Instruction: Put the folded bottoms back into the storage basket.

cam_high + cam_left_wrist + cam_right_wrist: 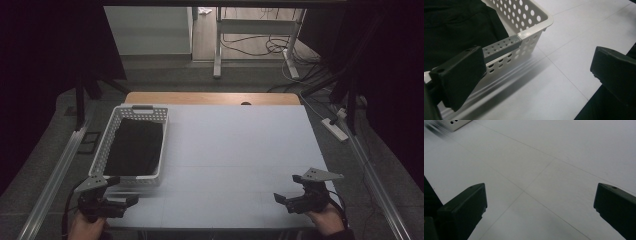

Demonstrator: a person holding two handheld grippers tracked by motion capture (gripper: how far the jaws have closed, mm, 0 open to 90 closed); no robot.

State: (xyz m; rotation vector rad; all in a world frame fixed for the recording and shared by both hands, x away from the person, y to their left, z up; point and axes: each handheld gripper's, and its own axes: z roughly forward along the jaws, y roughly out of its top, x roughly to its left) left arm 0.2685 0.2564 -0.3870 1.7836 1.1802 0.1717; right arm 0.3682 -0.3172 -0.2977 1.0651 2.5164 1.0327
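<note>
One white perforated basket [111, 131] is set on the table [240, 150], at its left side. One black folded cloth [136, 146] lies inside the basket and covers most of its floor. All places below are given relative to the basket.

Left gripper [112, 192]: held just beside the basket's near short wall, at the near left corner. In the left gripper view the jaws are spread wide and nothing is between them. One jaw is seen close against the near rim [524, 35] of the basket; whether it touches cannot be told. The black cloth [456, 27] is seen behind that rim.

Right gripper [287, 202]: held well apart from the basket, toward the table's near right corner. Jaws spread wide, nothing held. In the right gripper view bare table [544, 165] is seen between the jaws, with a corner of the basket [456, 123] at the top left edge.

Step judged in hand: approach, with the cloth not yet gripped.

Next move judged to call for: the left gripper to be lifted over the near rim and lowered onto the cloth's near edge, then closed on it. The right gripper would need to be brought across toward the basket if both are to be used.

Count: baskets 1; cloths 1; grippers 2; tables 1.
</note>
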